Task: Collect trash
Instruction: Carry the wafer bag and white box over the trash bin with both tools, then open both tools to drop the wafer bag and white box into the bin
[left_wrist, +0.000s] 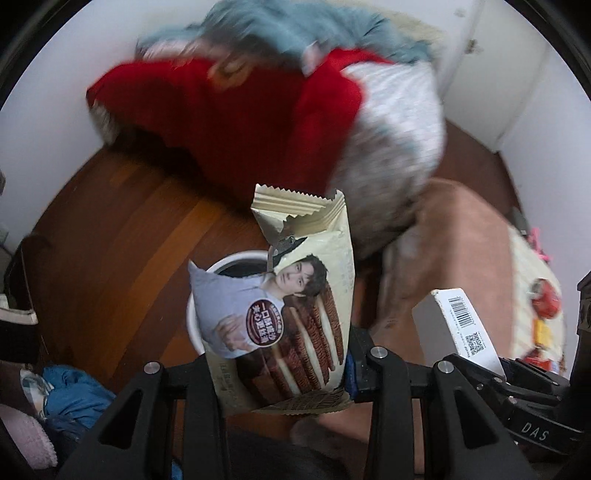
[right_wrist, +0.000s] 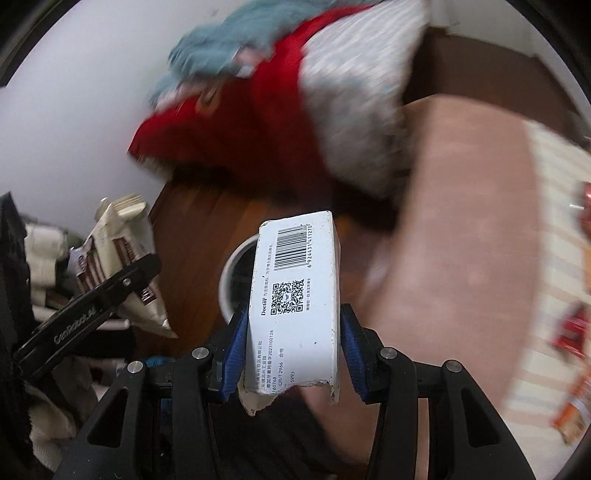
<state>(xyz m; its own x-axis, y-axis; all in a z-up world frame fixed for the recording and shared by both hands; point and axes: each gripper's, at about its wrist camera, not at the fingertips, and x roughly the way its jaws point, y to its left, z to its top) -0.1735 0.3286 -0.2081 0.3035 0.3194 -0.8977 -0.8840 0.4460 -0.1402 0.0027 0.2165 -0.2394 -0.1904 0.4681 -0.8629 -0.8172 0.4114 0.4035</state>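
Observation:
My left gripper (left_wrist: 280, 365) is shut on a torn cream biscuit wrapper (left_wrist: 295, 306) printed with a man's face and sandwich biscuits. It hangs above a white round bin (left_wrist: 194, 325) on the wooden floor. My right gripper (right_wrist: 293, 347) is shut on a white cardboard box (right_wrist: 295, 302) with a barcode and QR code, held over the same bin (right_wrist: 232, 273). The box also shows at the right of the left wrist view (left_wrist: 458, 325). The wrapper and left gripper show at the left of the right wrist view (right_wrist: 118, 266).
A pile of red, blue and patterned white clothes (left_wrist: 266, 110) lies on the wooden floor (left_wrist: 122, 229) against the white wall. A pinkish cushion (right_wrist: 465, 229) sits at the right, with a striped cloth carrying red wrappers (right_wrist: 569, 332). Blue and pink fabrics (left_wrist: 70, 398) lie at lower left.

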